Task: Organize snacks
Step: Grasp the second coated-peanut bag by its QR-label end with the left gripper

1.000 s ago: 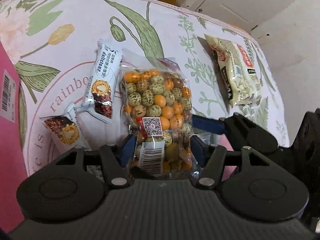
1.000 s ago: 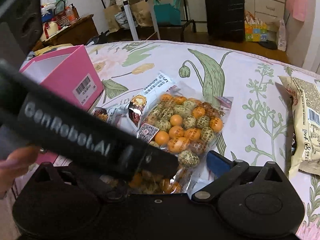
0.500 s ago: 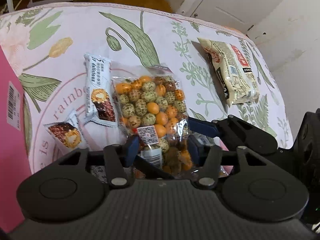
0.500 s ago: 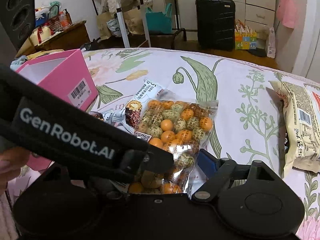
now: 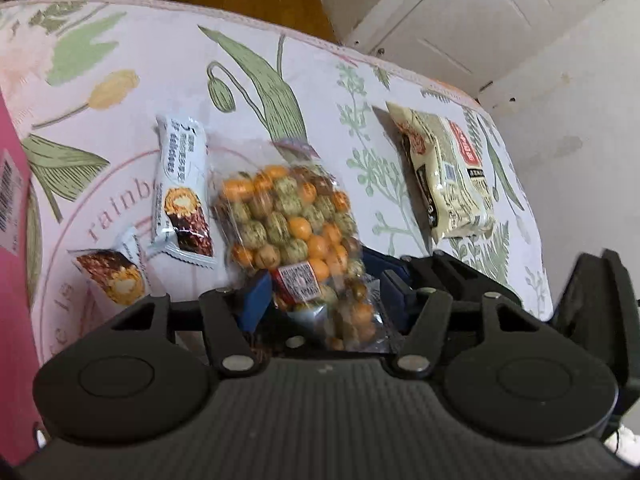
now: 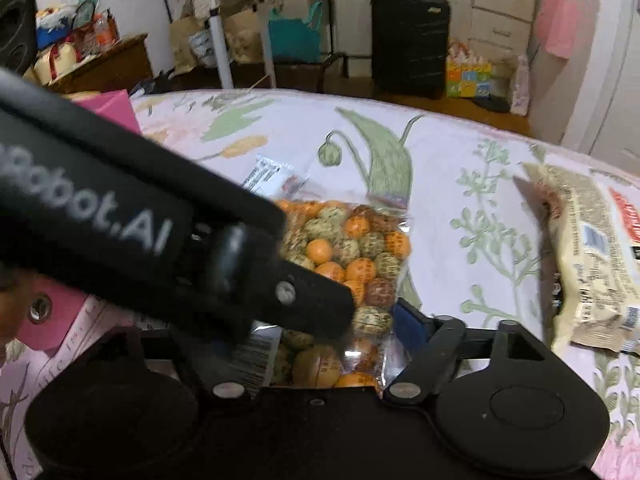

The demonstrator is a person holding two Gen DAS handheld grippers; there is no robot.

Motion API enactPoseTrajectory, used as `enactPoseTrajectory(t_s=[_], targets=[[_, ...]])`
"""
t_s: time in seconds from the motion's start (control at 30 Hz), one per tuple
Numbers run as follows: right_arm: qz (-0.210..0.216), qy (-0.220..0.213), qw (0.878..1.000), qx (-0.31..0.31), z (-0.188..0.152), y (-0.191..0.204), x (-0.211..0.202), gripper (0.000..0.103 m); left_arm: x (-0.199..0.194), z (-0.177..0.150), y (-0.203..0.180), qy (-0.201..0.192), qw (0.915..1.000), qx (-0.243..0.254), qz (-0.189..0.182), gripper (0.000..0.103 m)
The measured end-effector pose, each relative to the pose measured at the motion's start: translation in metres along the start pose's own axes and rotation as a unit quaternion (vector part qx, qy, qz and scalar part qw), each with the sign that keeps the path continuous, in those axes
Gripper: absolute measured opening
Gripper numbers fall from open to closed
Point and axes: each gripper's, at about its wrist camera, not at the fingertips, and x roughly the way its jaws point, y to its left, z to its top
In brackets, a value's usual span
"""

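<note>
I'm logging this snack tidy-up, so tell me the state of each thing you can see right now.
Bag of round snacks: sealed, near end between the left gripper fingers.
Chocolate bar: sealed, lying flat.
Second chocolate bar: sealed, flat.
Beige packet: sealed, flat, apart.
Right gripper: open around the bag.

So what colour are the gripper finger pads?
Blue pads, clearest in the left wrist view.

Both wrist views close over candy bag point(image 5: 288, 224)
</note>
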Motion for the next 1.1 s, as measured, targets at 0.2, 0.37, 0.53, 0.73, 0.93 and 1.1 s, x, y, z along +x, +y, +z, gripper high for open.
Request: enactPoseTrajectory(t_s=[0.2, 0.37, 0.53, 0.73, 0.93, 1.1], targets=[[0.01, 0.004, 0.998, 0.057, -0.008, -0.02, -0.009, 0.076, 0.002, 0.001, 0.005, 0.008, 0.9998, -0.02, 0.002, 0.058], [0.041, -0.016, 0.991, 0.125, -0.023, -0.042, -0.014, 0.076, 0.007, -0.001, 0.003, 0.012, 0.9997, -0.019, -0.004, 0.059], [0.026, -0.02, 0.996, 0.087, -0.029, -0.033, -0.016, 0.077, 0.019, -0.009, -0.008, 0.022, 0.9996, 0.004, 0.018, 0.055], [0.027, -0.016, 0.996, 0.082, -0.025, -0.032, -0.02, 0.076, 0.019, -0.017, -0.023, 0.02, 0.9984, 0.04, 0.034, 0.055], [0.018, 0.002, 0.997, 0.072, -0.022, -0.022, -0.032, 0.076, 0.008, -0.025, -0.041, 0.026, 0.9971, 0.055, 0.045, 0.055], [0.01, 0.016, 0.998, 0.061, -0.024, -0.015, -0.042, 0.074, 0.006, -0.03, -0.046, 0.046, 0.9963, 0.055, 0.048, 0.055]])
